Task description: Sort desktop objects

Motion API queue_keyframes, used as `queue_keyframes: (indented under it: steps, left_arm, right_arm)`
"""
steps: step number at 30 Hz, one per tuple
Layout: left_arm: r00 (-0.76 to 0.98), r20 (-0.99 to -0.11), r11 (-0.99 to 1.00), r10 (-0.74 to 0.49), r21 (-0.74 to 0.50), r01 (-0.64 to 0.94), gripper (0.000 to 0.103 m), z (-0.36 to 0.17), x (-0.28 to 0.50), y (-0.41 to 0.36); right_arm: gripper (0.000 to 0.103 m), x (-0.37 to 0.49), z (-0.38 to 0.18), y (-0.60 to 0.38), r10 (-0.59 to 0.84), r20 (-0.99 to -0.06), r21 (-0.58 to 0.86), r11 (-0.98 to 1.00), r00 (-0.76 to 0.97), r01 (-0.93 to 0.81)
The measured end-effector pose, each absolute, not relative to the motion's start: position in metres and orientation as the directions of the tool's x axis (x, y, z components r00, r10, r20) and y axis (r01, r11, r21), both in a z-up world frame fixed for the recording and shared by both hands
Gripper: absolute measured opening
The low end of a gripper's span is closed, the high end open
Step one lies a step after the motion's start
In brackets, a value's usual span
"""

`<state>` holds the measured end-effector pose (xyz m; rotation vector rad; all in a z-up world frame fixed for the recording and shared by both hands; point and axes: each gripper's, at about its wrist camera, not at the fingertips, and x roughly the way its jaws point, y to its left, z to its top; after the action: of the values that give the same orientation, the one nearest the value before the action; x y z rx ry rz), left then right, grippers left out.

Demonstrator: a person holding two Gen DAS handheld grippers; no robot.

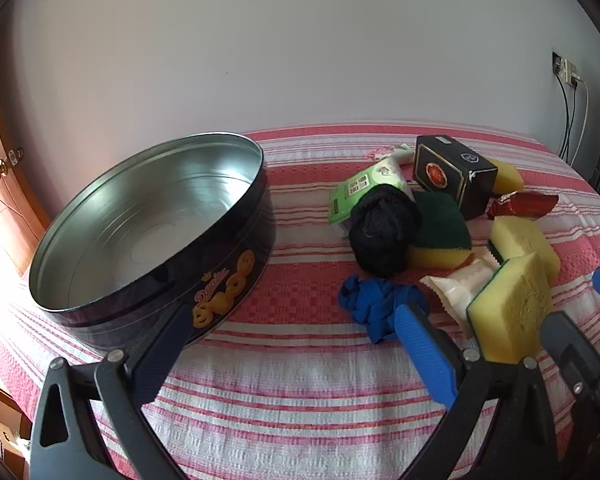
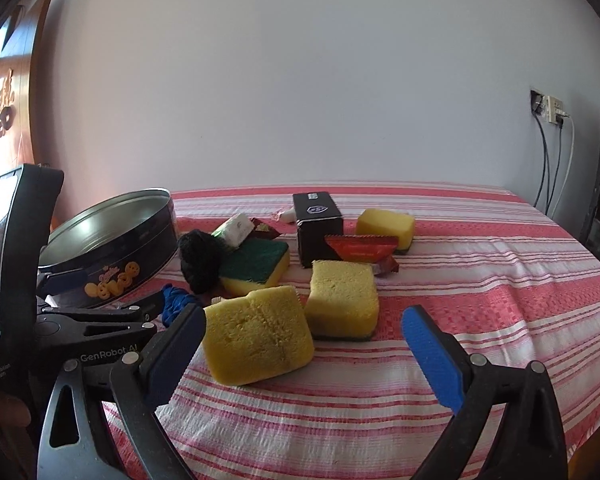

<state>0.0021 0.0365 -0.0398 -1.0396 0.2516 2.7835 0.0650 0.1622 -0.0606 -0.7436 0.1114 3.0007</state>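
Observation:
A round dark cookie tin (image 1: 240, 256) stands empty on the left of the striped cloth. To its right lies a pile: a black yarn ball (image 1: 384, 232), a blue knotted cloth (image 1: 376, 304), a green tissue pack (image 1: 360, 188), a black box (image 1: 452, 176), wrapped sweets and several sponges. My left gripper (image 1: 294, 314) is open over bare cloth, one finger by the tin, the other by the blue cloth. My right gripper (image 2: 304, 316) is open, and the nearest yellow sponge (image 2: 256, 340) lies between its fingers, close to the left one, untouched by the pads.
A red-and-white striped tablecloth (image 2: 480, 280) covers the table, which backs onto a plain wall. The left gripper (image 2: 120, 288) shows beside the tin (image 2: 140, 256) in the right wrist view. Cables hang from a wall socket (image 2: 548, 108) at far right. A wooden door (image 1: 4, 184) is at left.

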Motion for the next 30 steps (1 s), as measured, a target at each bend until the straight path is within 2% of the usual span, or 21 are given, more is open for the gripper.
queue_keyframes:
  steps: [6,11,13,14,15,16,17,18,27,30]
  left_arm:
    - [-0.732,-0.675,-0.975,0.092,0.089,-0.205,0.102,-0.042,-0.005,0.037]
    - [-0.733,-0.677,-0.977,0.070,0.103,-0.189,0.102,-0.043,-0.009,0.035]
    - [-0.725,-0.683,-0.977,0.084,0.086,-0.193,0.102,-0.043,-0.009,0.033]
    - [-0.725,-0.684,-0.977,0.086,0.085,-0.195,0.102,-0.043,-0.010,0.034]
    - [-0.725,-0.683,-0.976,0.083,0.090,-0.197,0.102,-0.043,-0.010,0.036]
    - [-0.727,-0.682,-0.975,0.080,0.098,-0.199,0.102,-0.043,-0.010,0.038]
    - [-0.727,-0.682,-0.974,0.078,0.103,-0.201,0.102,-0.043,-0.009,0.039]
    - [-0.727,-0.682,-0.973,0.080,0.104,-0.205,0.102,-0.044,-0.010,0.041]
    - [-0.692,-0.707,-0.966,0.145,0.050,-0.254,0.102,-0.046,-0.016,0.062]
    - [-0.670,-0.727,-0.962,0.149,0.050,-0.269,0.092,-0.053,-0.020,0.071]
  right_arm:
    - [0.093,0.042,-0.079,0.157,-0.027,-0.572,0.066,-0.998,-0.819,-0.013]
    - [0.092,0.031,-0.084,0.157,-0.077,-0.609,0.102,-0.995,-0.790,0.018]
    - [0.088,0.029,-0.086,0.157,-0.094,-0.617,0.114,-0.993,-0.781,0.030]
    - [0.077,0.030,-0.087,0.158,-0.112,-0.617,0.127,-0.991,-0.779,0.042]
    - [0.061,0.030,-0.088,0.158,-0.137,-0.618,0.145,-0.988,-0.774,0.059]
    - [0.053,0.031,-0.088,0.159,-0.159,-0.620,0.162,-0.984,-0.768,0.073]
    - [0.039,0.032,-0.089,0.160,-0.173,-0.624,0.173,-0.981,-0.762,0.081]
    - [0.032,0.033,-0.089,0.160,-0.175,-0.630,0.173,-0.981,-0.757,0.082]
    - [0.032,0.067,-0.060,0.180,-0.193,-0.513,0.199,-0.975,-0.836,0.103]
    - [0.032,0.072,-0.050,0.184,-0.165,-0.489,0.179,-0.980,-0.856,0.086]
